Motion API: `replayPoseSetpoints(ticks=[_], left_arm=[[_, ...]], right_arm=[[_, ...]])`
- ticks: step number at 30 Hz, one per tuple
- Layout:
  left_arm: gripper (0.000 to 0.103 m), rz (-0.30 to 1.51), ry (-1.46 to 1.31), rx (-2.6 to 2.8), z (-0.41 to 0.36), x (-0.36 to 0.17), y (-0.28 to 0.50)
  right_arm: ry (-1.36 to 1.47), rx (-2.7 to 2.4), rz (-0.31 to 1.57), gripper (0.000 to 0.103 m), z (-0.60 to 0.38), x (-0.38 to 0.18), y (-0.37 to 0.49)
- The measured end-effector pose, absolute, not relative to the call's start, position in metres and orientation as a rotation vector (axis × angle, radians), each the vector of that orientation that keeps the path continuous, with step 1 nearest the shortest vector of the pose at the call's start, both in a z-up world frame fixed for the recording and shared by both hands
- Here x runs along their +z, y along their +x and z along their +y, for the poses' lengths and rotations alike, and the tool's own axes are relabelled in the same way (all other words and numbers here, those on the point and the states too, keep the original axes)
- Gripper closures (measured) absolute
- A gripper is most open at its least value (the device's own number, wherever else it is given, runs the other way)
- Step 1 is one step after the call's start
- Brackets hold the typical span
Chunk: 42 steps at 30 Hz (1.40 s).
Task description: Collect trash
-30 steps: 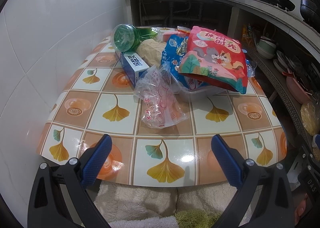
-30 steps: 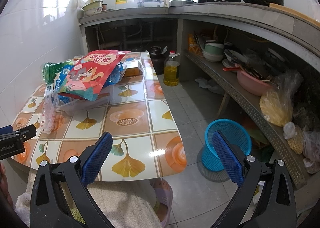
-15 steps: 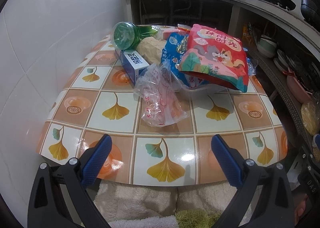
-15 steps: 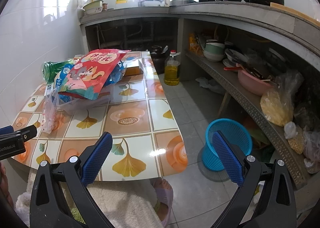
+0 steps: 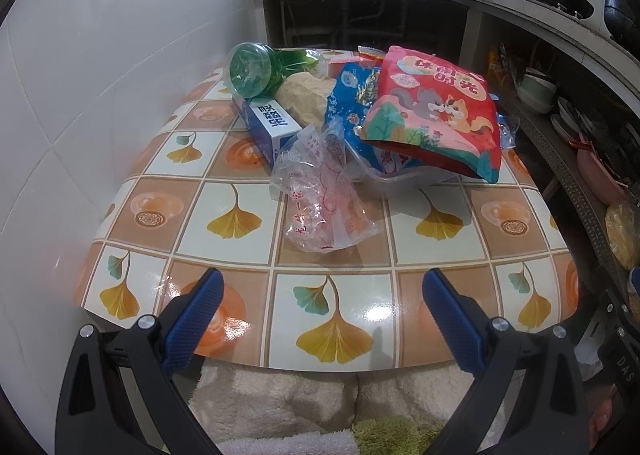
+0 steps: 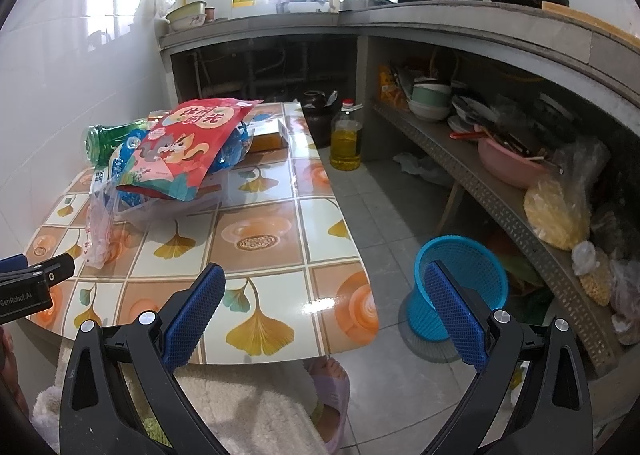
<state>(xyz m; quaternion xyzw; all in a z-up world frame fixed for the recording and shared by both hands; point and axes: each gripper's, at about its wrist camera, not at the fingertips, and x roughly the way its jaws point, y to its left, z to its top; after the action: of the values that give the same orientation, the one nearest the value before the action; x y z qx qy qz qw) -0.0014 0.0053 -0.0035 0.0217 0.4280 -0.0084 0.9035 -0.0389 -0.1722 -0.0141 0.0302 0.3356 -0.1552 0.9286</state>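
Observation:
A crumpled clear plastic bag with red print (image 5: 324, 199) lies on the leaf-patterned table (image 5: 236, 315), nearest to me. Behind it a pile holds a red snack bag (image 5: 434, 115), a blue wrapper (image 5: 352, 103), a blue-white box (image 5: 268, 123) and a green bottle (image 5: 256, 69) on its side. My left gripper (image 5: 320, 319) hangs open over the table's front edge, short of the plastic bag. My right gripper (image 6: 324, 315) is open too, at the table's right front corner, with a blue mesh waste basket (image 6: 460, 283) on the floor behind its right finger. The pile (image 6: 184, 151) shows at left.
A white tiled wall runs along the table's left side. A concrete counter and a low shelf (image 6: 500, 195) with bowls, a pink basin and bags line the right. An oil bottle (image 6: 346, 139) stands on the floor past the table. A slippered foot (image 6: 328, 379) rests under the table edge.
The left wrist view has shifted slightly, so the pile sits a little higher and nearer. Both grippers stay open; nothing on the table has moved.

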Motion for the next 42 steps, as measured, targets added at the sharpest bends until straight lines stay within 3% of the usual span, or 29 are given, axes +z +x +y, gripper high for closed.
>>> replayPoseSetpoints(ticks=[42], left_arm=[[0.006,0.953,0.015,0.093,0.021,-0.008,0.08]], right_arm=[[0.026,-0.271,0.867,0.008,-0.182,-0.032,0.059]])
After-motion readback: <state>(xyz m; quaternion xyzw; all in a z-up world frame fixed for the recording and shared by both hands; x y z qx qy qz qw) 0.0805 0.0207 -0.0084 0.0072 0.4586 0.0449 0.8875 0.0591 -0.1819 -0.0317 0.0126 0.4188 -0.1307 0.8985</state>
